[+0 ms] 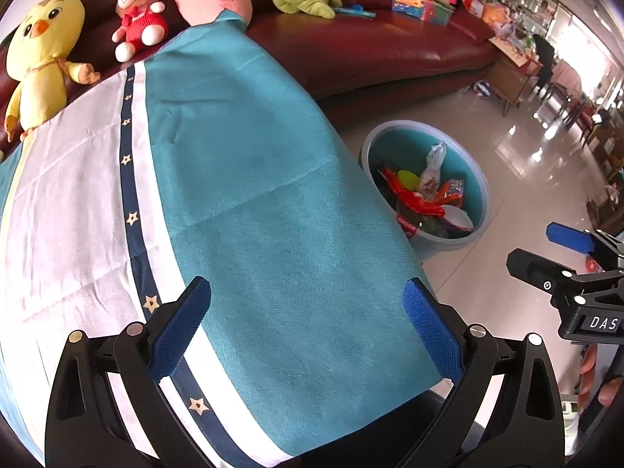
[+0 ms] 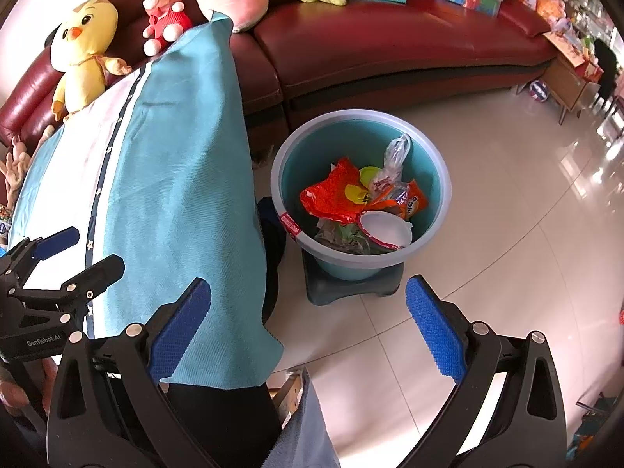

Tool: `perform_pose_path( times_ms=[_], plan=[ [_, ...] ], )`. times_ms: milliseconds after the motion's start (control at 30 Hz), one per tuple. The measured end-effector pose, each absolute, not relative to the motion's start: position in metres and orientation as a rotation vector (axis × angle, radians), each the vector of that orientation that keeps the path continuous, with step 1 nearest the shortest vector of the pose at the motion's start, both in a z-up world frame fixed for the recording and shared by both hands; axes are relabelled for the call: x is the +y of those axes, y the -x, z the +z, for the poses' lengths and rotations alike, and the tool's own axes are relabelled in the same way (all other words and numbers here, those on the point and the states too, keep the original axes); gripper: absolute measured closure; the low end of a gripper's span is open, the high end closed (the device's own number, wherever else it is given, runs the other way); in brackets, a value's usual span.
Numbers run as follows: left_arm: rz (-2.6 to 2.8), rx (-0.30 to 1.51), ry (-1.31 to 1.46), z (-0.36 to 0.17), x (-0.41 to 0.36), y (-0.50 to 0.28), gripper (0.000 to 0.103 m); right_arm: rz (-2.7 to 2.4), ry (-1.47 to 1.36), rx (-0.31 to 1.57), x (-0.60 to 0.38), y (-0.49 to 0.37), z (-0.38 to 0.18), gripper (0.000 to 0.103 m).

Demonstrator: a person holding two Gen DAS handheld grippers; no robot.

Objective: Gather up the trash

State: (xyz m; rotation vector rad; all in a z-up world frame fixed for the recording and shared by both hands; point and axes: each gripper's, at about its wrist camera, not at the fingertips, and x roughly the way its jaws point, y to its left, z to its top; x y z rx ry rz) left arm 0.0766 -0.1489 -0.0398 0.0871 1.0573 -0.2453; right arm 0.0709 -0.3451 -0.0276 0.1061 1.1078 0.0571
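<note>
Left hand-held gripper (image 1: 306, 327) wide open, holding nothing, above the teal cloth (image 1: 241, 179) on the tabletop. Right hand-held gripper (image 2: 308, 327) also wide open and empty, half over the cloth edge, half over the tiled floor (image 2: 507, 234). Ahead of the right one, on the floor beside the tabletop: a round bin (image 2: 442, 179) with trash inside, orange wrapper (image 2: 331, 195), clear bag (image 2: 396, 156), white bowl (image 2: 384, 228). Behind it a red sofa (image 2: 390, 39) with plush toys (image 2: 84, 46).
</note>
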Motion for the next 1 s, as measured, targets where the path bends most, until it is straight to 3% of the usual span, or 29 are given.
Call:
perform_pose_path(
  times_ms=[1000],
  plan=[
    [-0.189,1.070,-0.089,-0.054,-0.135,-0.085,0.004,0.022,-0.104,1.154,-0.347,-0.081,-0.051,0.007]
  ],
)
